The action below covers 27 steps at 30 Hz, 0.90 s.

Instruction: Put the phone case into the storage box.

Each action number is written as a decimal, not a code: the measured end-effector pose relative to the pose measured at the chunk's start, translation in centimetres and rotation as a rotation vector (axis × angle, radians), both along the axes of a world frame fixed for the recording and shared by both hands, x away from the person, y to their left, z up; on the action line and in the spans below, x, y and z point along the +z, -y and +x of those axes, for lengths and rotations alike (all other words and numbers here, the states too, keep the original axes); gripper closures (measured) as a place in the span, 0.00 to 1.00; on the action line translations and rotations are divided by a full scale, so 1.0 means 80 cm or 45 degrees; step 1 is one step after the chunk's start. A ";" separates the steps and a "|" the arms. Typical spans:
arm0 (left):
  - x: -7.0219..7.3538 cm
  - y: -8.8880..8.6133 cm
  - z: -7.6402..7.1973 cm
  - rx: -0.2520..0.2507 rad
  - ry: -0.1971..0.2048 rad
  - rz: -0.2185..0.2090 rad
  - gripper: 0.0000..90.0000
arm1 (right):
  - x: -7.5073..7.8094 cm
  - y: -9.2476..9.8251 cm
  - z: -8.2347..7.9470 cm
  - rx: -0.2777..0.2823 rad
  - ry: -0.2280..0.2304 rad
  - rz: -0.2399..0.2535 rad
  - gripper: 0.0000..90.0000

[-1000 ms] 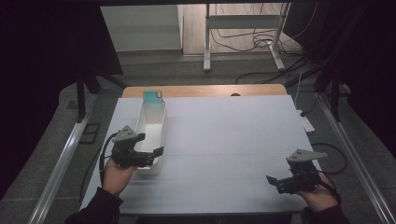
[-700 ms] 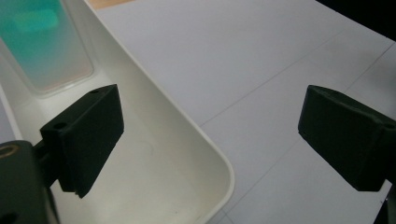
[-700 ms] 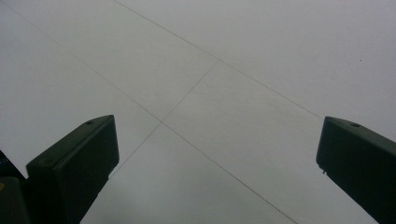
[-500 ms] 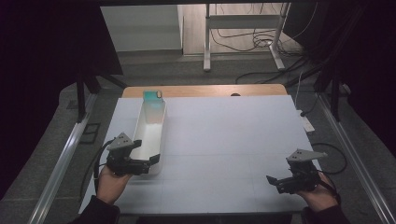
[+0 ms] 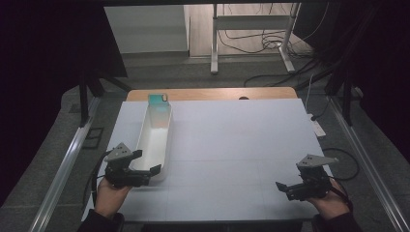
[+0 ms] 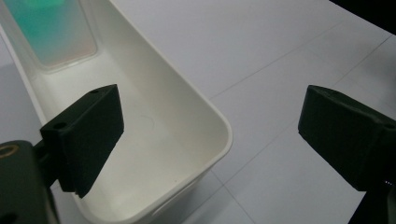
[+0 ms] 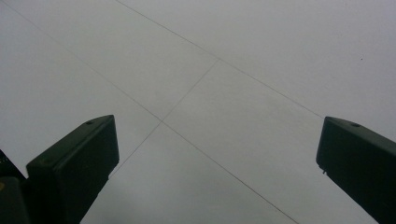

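High view: left gripper [image 5: 147, 169] has drawn back, jaws wide and empty, astride the long white plastic tray [image 5: 155, 140]'s near end; right gripper [image 5: 284, 187] open, idle.

- The left gripper [image 5: 145, 163] now sits nearer the person than a second ago, at the white tray's [image 5: 153, 140] near end.
- One of its fingers [image 6: 86, 135] hangs over the tray's inside, the other over bare tabletop [image 6: 280, 70].

Spread black jaws over white table [image 7: 261, 56]
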State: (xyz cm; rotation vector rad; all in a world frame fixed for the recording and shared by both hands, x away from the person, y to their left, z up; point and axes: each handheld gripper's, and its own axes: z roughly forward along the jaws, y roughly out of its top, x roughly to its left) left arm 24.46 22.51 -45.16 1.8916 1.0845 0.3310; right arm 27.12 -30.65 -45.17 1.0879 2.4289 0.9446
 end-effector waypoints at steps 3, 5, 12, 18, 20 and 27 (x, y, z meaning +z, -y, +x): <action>-0.001 -0.004 -0.004 0.003 0.000 -0.018 0.09 | 0.000 0.000 0.000 0.003 -0.002 -0.002 0.00; -0.002 -0.006 -0.006 0.003 -0.005 -0.027 0.09 | 0.000 0.000 0.000 0.005 -0.005 -0.003 0.00; -0.005 -0.012 -0.012 0.015 -0.007 -0.040 0.09 | -0.002 -0.003 0.002 0.028 -0.029 -0.020 0.00; -0.006 -0.012 -0.019 0.015 -0.003 -0.020 0.09 | -0.003 -0.005 0.002 0.032 -0.037 -0.037 0.00; -0.007 -0.012 -0.022 0.015 -0.004 -0.010 0.09 | -0.002 -0.004 0.002 0.028 -0.037 -0.032 0.00; -0.009 -0.013 -0.030 0.020 -0.006 0.037 0.08 | -0.001 -0.001 0.002 -0.007 -0.022 -0.008 0.00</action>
